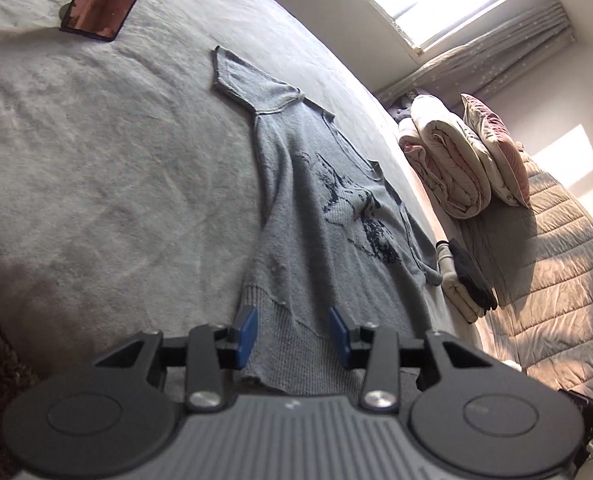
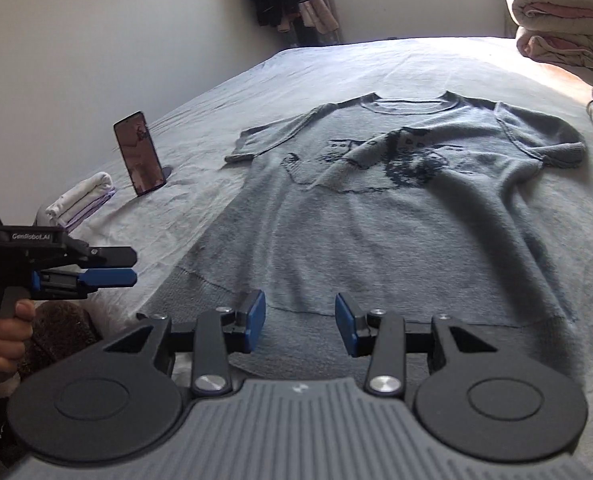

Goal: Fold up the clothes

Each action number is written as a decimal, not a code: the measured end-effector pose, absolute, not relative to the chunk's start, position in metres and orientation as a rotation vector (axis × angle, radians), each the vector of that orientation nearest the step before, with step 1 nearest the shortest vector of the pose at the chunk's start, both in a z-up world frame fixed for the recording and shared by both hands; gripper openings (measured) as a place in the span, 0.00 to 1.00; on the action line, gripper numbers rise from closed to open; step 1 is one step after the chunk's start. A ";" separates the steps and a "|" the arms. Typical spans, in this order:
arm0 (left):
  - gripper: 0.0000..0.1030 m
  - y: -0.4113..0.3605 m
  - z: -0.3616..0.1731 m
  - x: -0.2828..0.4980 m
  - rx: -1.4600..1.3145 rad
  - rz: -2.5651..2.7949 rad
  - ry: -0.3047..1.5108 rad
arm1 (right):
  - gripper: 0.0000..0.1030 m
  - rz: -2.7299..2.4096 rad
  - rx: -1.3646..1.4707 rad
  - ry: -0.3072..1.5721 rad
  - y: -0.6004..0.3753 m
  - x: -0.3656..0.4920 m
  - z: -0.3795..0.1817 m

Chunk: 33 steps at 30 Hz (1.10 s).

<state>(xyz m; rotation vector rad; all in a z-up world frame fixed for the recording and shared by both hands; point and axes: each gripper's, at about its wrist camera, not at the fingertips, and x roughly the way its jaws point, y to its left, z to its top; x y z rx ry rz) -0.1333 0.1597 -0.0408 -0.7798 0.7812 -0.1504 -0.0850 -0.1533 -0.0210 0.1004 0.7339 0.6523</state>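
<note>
A grey knitted short-sleeved sweater (image 2: 396,216) with a dark cat design lies spread flat, front up, on the bed, collar at the far end; it also shows in the left wrist view (image 1: 316,220). My left gripper (image 1: 292,332) is open, its blue pads either side of the ribbed hem at the sweater's left bottom corner. It also shows from the side at the left of the right wrist view (image 2: 130,266). My right gripper (image 2: 300,320) is open and empty just above the middle of the hem.
A phone (image 2: 139,152) stands propped on the bed left of the sweater, with folded white cloth (image 2: 82,200) beside it. Rolled pink-and-cream quilts (image 2: 568,20) and a pillow (image 1: 496,148) lie to the right. A grey sheet (image 1: 96,160) covers the bed.
</note>
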 end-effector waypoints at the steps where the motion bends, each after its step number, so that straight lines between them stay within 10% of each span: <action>1: 0.39 0.163 -0.043 -0.133 -0.792 -0.138 0.784 | 0.43 0.680 0.094 0.739 -0.143 -0.086 -0.021; 14: 0.40 0.186 -0.056 -0.136 -0.901 -0.105 0.807 | 0.41 0.921 -0.148 0.707 -0.014 -0.106 -0.049; 18: 0.40 0.185 -0.057 -0.134 -0.912 -0.104 0.822 | 0.07 0.866 -0.155 0.704 -0.016 -0.099 -0.056; 33: 0.38 0.142 -0.047 -0.066 -0.800 -0.169 0.879 | 0.07 0.606 0.371 0.784 -0.160 -0.058 -0.061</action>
